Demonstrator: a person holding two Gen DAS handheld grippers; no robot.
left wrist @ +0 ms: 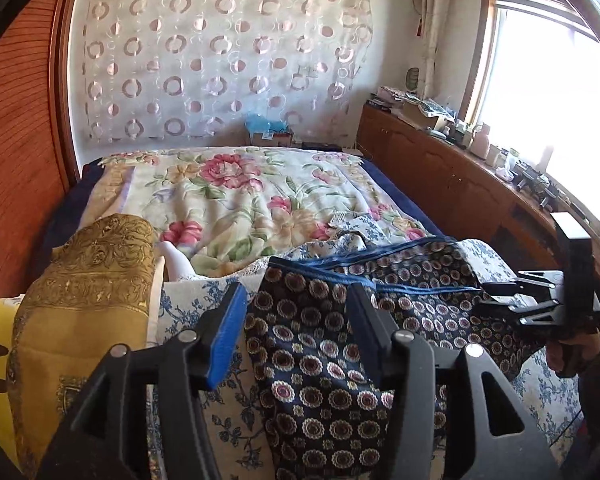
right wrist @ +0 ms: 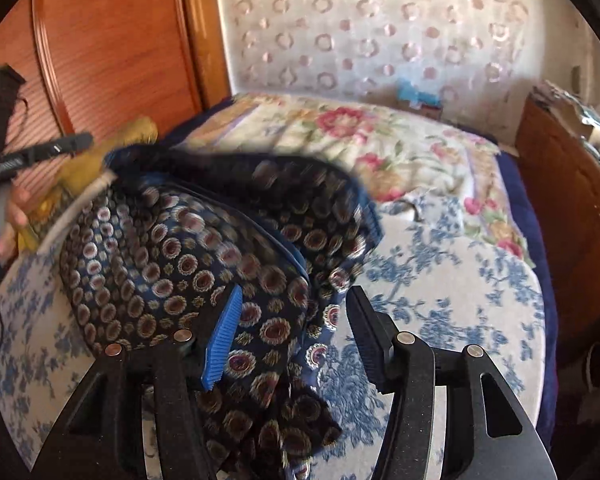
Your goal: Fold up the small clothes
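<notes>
Ribbed blue pads (right wrist: 222, 336), patterned garment (right wrist: 188, 248)

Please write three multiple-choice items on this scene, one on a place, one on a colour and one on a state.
1. Where does the dark patterned garment lie?
A. on the blue-and-white floral sheet
B. on the wooden cabinet
C. on the window sill

2. What colour is the trim along the garment's edge?
A. red
B. blue
C. white

3. How do the left gripper's jaws stand?
A. open, pads apart over the garment
C. clamped on the yellow cushion
B. shut on nothing

Key:
1 A: the sheet shows around the garment in both views.
2 B: a blue band runs along its edge.
3 A: a wide gap shows between the pads, with cloth lying loose beneath; the right gripper stands the same way.
</notes>
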